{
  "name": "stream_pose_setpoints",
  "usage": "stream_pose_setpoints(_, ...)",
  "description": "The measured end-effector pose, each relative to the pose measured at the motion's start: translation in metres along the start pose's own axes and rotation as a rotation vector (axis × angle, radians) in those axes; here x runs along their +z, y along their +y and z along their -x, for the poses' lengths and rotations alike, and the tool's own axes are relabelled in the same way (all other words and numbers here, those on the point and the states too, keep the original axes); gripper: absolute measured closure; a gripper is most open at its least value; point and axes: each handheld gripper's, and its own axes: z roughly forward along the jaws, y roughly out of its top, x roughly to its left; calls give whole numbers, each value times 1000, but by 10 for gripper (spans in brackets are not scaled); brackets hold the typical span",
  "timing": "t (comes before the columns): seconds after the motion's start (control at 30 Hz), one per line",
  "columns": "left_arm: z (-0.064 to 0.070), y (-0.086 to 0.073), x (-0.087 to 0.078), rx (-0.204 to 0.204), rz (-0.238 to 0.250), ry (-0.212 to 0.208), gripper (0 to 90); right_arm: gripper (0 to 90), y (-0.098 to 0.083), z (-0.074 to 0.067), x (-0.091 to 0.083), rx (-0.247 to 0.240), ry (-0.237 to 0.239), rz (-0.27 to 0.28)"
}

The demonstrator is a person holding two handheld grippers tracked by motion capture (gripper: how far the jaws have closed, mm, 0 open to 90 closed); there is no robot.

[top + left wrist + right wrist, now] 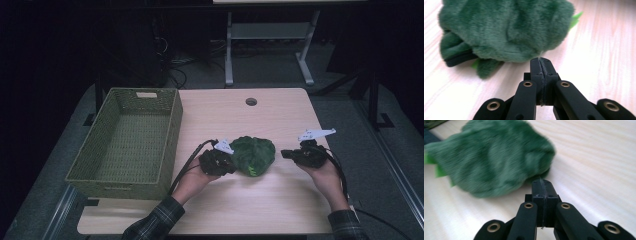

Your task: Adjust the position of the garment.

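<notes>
Green plush toy [253,155], fuzzy, lumpy, leafy-looking, with a dark seam edge and bright green tabs poking out underneath. Lies on light wood tabletop [260,205], about mid-width, nearer the person's side, well apart from woven green rectangular basket [129,142] at left. Sits between both claws.

Left claw [231,161] fully closed, nothing gripped; tips just beside toy's left flank, maybe brushing the fur, contact hard to tell. Left gripper view: pads pressed together, pile right ahead of tips [540,65]. Right claw [285,153] also fully closed, empty, near toy's right side with a visible gap of bare wood. Right gripper view: toy [491,160] blurred, just ahead and left of closed tips.

Handling, judged: light, soft, squashy, not fragile, not slippery; fur gives grip but bulk will compress and sag. Too wide for one closed claw; needs opening first. Best hold: pinch a fold of the body low on each flank, or the dark seam edge [459,58]. Thin tabs likely too flimsy. Two-sided squeeze also workable.
</notes>
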Motion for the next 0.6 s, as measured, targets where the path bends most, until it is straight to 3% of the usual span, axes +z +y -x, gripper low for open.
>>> stream_pose_setpoints(0.07,1,1,0,-6,1,-13,896,900,12,9,4,3,11,7)
stream_pose_setpoints(0.3,6,2,7,0,3,-42,897,900,43,20,16,-22,25,-4)
stream_pose_setpoints(0.4,9,4,12,9,2,-50,897,900,62,27,32,-19,55,-3)
stream_pose_setpoints(0.6,11,8,25,5,-4,-67,897,900,74,28,58,-27,93,-19)
